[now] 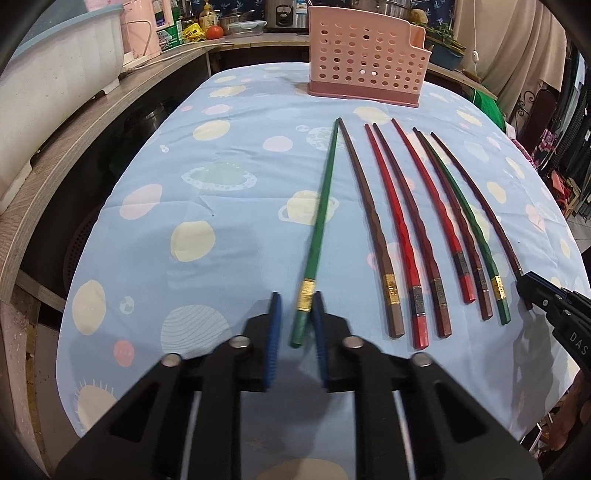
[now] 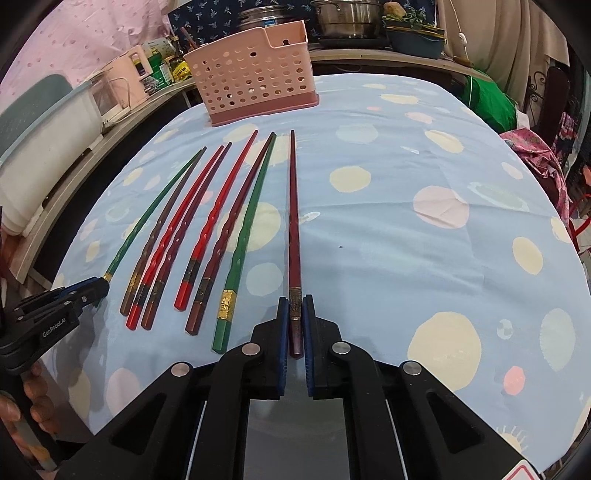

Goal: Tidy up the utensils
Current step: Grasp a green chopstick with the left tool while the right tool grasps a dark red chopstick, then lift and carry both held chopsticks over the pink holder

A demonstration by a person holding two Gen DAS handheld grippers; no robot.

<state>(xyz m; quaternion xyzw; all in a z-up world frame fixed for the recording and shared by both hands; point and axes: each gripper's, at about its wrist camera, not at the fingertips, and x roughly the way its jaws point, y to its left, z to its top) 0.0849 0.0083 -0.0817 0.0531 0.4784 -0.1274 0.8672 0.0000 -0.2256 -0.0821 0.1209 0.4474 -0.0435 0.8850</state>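
Several chopsticks lie side by side on the blue planet-print tablecloth (image 1: 229,147). My left gripper (image 1: 297,301) is around the thick end of the leftmost green chopstick (image 1: 322,218), its jaws slightly apart with a gap on the left side. My right gripper (image 2: 295,301) is shut on the thick end of the rightmost dark red chopstick (image 2: 293,221). The pink perforated utensil holder (image 1: 365,59) stands at the far side of the table, also in the right wrist view (image 2: 255,77). Between the two grippers lie brown, red and green chopsticks (image 2: 207,221).
A wooden counter (image 1: 92,122) runs along the left with a white tub (image 1: 55,81), bottles and a tomato. Pots and a planter stand behind the holder (image 2: 351,18). A green bag (image 2: 487,99) and clutter sit at the right edge.
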